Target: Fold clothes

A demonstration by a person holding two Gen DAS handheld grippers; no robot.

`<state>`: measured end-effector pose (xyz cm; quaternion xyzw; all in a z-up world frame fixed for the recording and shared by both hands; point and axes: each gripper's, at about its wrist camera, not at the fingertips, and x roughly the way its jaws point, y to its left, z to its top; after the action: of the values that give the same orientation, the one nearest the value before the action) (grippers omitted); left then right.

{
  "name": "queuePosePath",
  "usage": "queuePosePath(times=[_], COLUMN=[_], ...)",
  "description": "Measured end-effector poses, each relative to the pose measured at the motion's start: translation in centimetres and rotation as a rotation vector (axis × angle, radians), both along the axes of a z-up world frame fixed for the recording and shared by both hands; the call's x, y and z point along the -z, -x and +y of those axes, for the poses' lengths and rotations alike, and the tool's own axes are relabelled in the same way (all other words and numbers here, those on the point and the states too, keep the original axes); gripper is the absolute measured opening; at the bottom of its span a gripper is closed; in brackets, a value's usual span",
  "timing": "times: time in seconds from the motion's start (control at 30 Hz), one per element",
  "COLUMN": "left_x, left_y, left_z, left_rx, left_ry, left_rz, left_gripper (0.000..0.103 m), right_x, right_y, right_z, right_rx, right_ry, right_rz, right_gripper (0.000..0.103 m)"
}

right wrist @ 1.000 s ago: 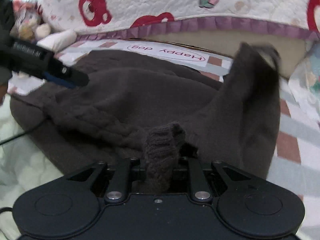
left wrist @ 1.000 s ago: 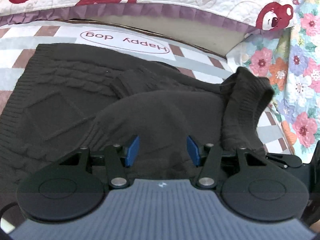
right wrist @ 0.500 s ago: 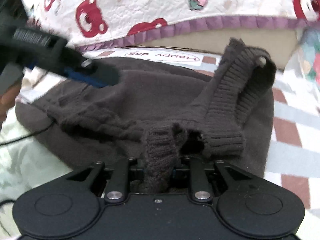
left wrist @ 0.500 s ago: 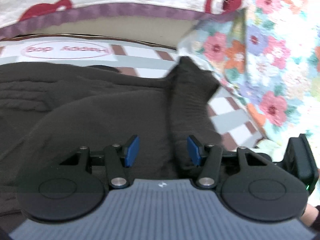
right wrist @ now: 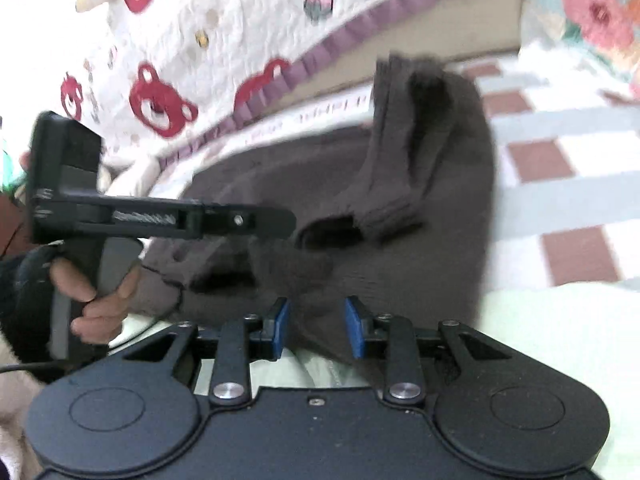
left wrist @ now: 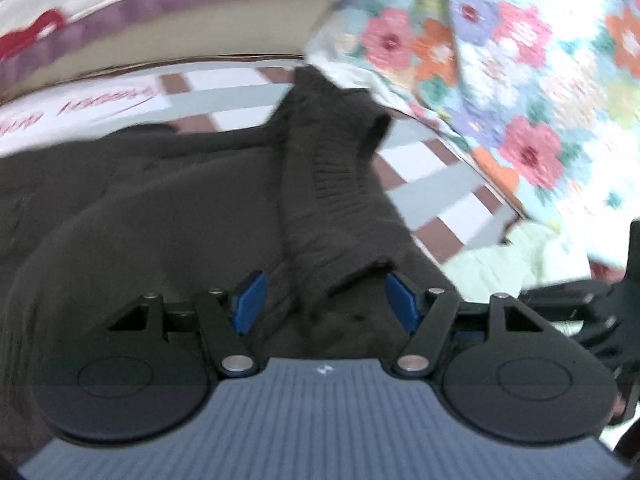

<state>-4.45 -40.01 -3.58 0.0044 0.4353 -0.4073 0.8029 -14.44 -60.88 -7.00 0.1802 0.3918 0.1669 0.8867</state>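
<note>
A dark brown knitted sweater [left wrist: 168,216] lies spread on the checked bed sheet [left wrist: 436,184]; it also shows in the right wrist view [right wrist: 304,184]. A ribbed sleeve [left wrist: 332,192] is folded over its right side, its cuff end near my left gripper. The sleeve shows in the right wrist view [right wrist: 400,168] too. My left gripper [left wrist: 322,304] is open, its blue pads astride the sleeve's cuff. My right gripper [right wrist: 316,326] is open over the sweater's near edge. The left gripper [right wrist: 276,220] appears at the left of the right wrist view, held in a hand.
A white quilt with red bears and a purple border [right wrist: 208,60] lies behind the sweater. A floral blanket [left wrist: 520,80] rises at the right. A pale green cloth [right wrist: 540,344] lies at the near right. The sheet bears a printed label [left wrist: 104,104].
My right gripper has opened and let go of the sweater's ribbed edge. My left gripper has swung right, so the folded sleeve now lies between its pads.
</note>
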Motion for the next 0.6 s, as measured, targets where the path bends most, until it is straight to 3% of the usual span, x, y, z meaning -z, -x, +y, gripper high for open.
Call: queuePosePath(times=[0.03,0.1,0.2,0.3,0.37,0.4,0.53,0.6], left_x=[0.1,0.9,2.1,2.9,2.7,2.3,-1.9,-1.7], left_y=[-0.5,-1.4,-2.5,-3.9,-4.2,-4.1,-1.8,-1.1], left_z=[-0.9,-3.2,-6.2,-7.2,-7.1,-6.9,-2.6,-0.1], left_rx=[0.058,0.166,0.147,0.110,0.107,0.098,-0.053,-0.167], left_ry=[-0.014,-0.066,-0.192,-0.182,-0.137,-0.125,0.012,0.074], left_rz=[0.018,0.064,-0.012,-0.021,-0.022,-0.033,-0.132,-0.046], left_gripper=[0.076,0.078,0.078,0.075,0.028,0.015,0.013,0.012], right_x=[-0.6,-1.0,-0.2,0.7,1.2,1.5,1.5,1.5], right_y=[0.6,1.2,1.1,1.2,1.3,1.2,1.9,2.3], right_z=[-0.4,-0.8,0.1,1.4,1.9,2.1,2.0,1.2], right_rx=[0.015,0.034,0.002,-0.042,-0.055,-0.062,-0.072,-0.056], right_ry=[0.004,0.070,0.233,0.314,0.351,0.377,0.439,0.417], right_rz=[-0.023,-0.050,-0.029,-0.024,-0.027,-0.026,-0.041,-0.043], right_gripper=[0.036,0.038,0.042,0.054,0.057,0.058,0.056,0.049])
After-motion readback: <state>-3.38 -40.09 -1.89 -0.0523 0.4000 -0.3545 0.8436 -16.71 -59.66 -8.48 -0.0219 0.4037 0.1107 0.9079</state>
